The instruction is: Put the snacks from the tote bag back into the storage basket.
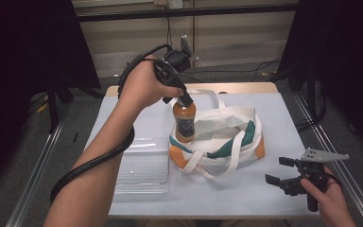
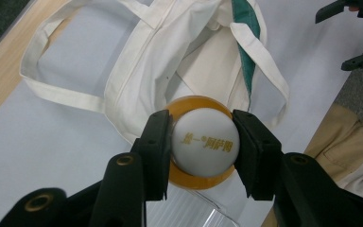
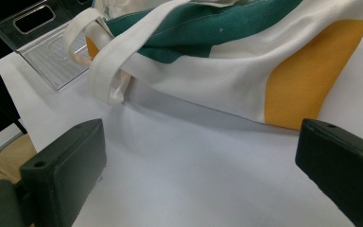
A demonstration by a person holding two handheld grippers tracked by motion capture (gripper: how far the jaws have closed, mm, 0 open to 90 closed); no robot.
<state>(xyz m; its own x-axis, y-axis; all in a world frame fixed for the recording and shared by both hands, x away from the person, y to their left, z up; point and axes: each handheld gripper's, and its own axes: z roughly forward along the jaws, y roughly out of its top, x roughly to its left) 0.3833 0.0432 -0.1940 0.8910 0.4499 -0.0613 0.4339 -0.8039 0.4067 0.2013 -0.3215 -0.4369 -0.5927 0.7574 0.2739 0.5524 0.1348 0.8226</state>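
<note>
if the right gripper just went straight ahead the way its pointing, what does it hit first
Most likely the tote bag. The right gripper has open, empty jaws aimed across bare table at the bag's near side, around its white and orange panels. Depth is hard to judge, but nothing else lies in between.

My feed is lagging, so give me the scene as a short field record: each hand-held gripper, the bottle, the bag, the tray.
left hand-held gripper: shut on the bottle's white cap, gripping from above
right hand-held gripper: open, nothing between the jaws, near the table's right front
bottle: orange, upright, at the bag's left end
bag: white canvas with green and orange, lying on the table
tray: clear plastic, left of the bag
</note>
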